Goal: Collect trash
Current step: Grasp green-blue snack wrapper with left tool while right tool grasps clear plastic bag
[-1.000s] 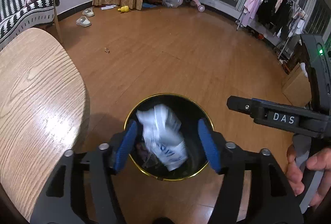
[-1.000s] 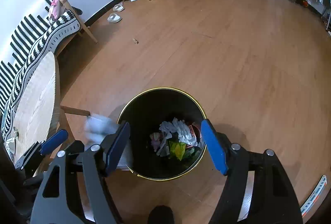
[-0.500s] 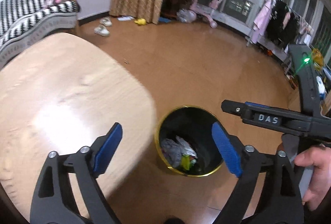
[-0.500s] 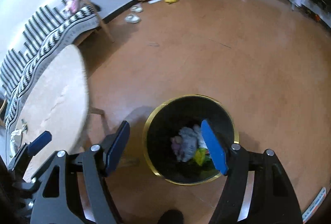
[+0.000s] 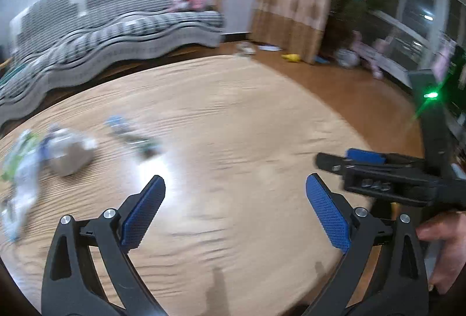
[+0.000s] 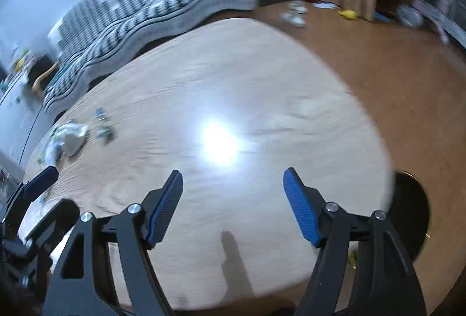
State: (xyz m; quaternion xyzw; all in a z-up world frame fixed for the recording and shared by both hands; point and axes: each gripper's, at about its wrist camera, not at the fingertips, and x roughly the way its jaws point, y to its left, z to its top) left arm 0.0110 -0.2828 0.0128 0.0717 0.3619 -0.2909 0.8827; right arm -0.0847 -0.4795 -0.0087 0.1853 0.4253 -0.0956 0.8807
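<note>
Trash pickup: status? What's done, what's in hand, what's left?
Done: nothing checkable now; only the black bin's rim shows, past the table edge, contents out of sight. In hand: nothing. The left gripper is opening with nothing between its jaws; the right gripper is open and bare. Left: a blurred cluster of crumpled wrappers and a small packet on the table's far left side.

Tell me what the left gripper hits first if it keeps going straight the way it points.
Probably bare wood: the left gripper, jaws opening with nothing between them, aims down at the table. The trash lies off to its left; blur leaves depth unclear.
</note>
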